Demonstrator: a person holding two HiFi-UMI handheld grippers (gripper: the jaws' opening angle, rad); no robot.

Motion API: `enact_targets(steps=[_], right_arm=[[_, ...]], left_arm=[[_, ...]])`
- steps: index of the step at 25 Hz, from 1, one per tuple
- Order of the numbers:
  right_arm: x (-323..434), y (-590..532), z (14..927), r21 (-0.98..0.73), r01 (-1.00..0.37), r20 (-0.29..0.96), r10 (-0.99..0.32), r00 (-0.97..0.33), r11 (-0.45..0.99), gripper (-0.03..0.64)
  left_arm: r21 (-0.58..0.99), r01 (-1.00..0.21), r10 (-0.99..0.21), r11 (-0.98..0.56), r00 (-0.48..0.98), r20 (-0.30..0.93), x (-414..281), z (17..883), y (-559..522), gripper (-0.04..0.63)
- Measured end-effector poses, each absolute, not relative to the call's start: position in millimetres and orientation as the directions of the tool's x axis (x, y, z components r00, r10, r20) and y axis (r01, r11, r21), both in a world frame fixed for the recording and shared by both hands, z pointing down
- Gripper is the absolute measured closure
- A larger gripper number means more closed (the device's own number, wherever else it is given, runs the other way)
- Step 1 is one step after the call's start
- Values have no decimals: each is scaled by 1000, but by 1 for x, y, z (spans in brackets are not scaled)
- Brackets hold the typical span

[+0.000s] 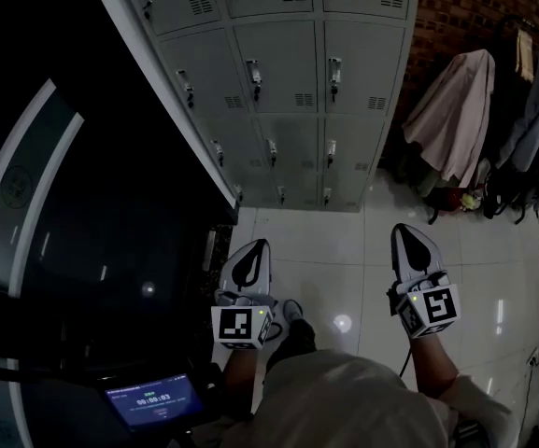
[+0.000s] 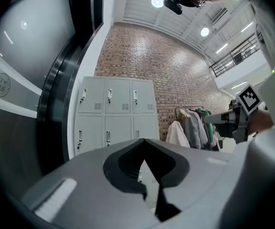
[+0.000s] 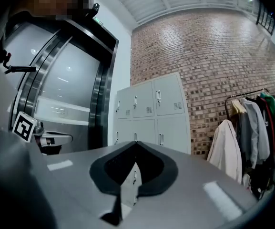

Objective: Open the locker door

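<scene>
A grey bank of lockers (image 1: pixel 278 82) stands ahead against the wall, its doors all closed, each with a small handle. Both grippers hang low over the white floor, well short of the lockers. My left gripper (image 1: pixel 248 267) is shut with its tips together and nothing between them. My right gripper (image 1: pixel 411 250) is shut and empty as well. The left gripper view shows the lockers (image 2: pixel 113 113) far beyond the closed tips of the left gripper (image 2: pixel 144 140). In the right gripper view the lockers (image 3: pixel 149 111) stand beyond the closed right gripper (image 3: pixel 136 142).
A rack of hanging coats (image 1: pixel 456 119) stands right of the lockers before a brick wall (image 1: pixel 465 7). A dark curved glass panel (image 1: pixel 63 203) fills the left side. A small lit screen (image 1: pixel 152 401) sits at lower left. The floor (image 1: pixel 325 259) is glossy white tile.
</scene>
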State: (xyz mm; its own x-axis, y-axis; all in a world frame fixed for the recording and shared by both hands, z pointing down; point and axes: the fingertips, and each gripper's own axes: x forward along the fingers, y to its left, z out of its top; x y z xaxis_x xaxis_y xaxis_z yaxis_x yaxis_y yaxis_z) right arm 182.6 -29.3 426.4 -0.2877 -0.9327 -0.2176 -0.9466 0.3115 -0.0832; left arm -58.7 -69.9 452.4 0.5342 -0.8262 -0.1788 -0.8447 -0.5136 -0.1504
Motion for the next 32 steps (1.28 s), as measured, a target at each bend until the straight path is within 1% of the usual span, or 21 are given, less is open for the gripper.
enact_targets(steps=[7, 17, 20, 24, 28, 32], right_arm=[[157, -134, 432, -85, -945, -208, -933, -292, 315, 617], [108, -252, 445, -86, -943, -202, -933, -299, 321, 617], [98, -271, 458, -81, -942, -156, -938, -311, 326, 617], [97, -294, 458, -61, -939, -214, -923, -320, 339, 617], [101, -315, 470, -67, -941, -144, -936, -321, 333, 617], [104, -346, 471, -36, -936, -185, -923, -337, 349, 617]], left_arm=[[-155, -841, -824, -518, 539, -176, -85, 454, -173, 528], [-135, -846, -833, -515, 531, -153, -131, 469, -287, 528], [-137, -842, -828, -521, 538, -156, -135, 474, -308, 528], [-114, -846, -834, -520, 532, -145, -133, 486, -330, 528], [-110, -845, -834, -523, 534, -140, -126, 490, -350, 529], [-110, -858, -844, -502, 514, -152, -122, 486, -371, 528]])
